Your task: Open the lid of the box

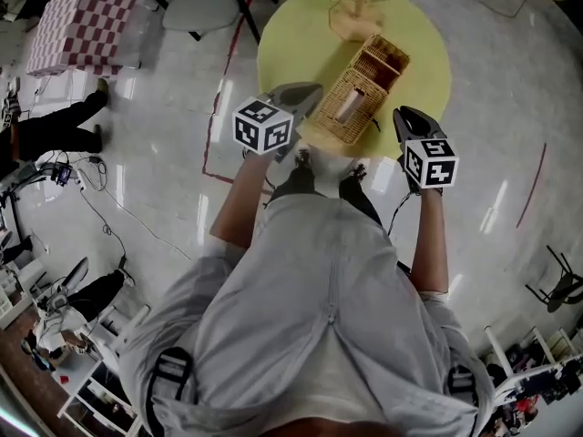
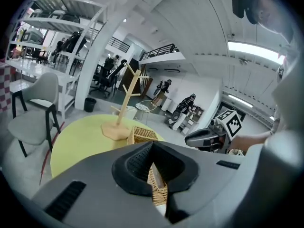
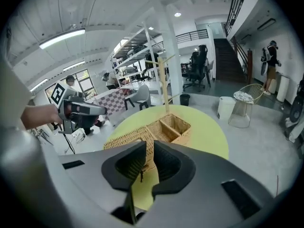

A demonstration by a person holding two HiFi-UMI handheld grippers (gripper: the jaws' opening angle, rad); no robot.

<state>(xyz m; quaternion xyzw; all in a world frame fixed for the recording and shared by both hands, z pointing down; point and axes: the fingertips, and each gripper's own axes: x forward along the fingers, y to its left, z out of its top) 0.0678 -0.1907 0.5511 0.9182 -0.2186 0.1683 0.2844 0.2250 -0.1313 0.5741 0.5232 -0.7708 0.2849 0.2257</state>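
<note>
Two grippers are held out in front of the person, whose grey shirt (image 1: 319,299) fills the near part of the head view, one bare forearm behind each marker cube. The left gripper (image 2: 152,147) has its jaw tips together and clasps nothing; the wicker seen in the wedge-shaped gap behind the tips is only the box (image 1: 364,85) beyond. This gripper sits just beside the box's near left corner. The right gripper (image 3: 148,146) is partly open, its pads parallel with a narrow gap between them, and they press on nothing. Through that gap the near end of the box shows, with a small dark bit (image 3: 141,175) low in the gap that I cannot identify. From above, this gripper is off the box's right side, near it but apart.

The box lies on the near half of a round yellow table (image 1: 301,44), its long side running away from the person. A woven lid lies flat over its nearer part, while two open compartments show at the far end. Behind it on the table stands a wooden branched stand (image 1: 360,12). Farther off on the pale floor are a grey chair (image 1: 205,3) and a red-checked cloth (image 1: 86,21).
</note>
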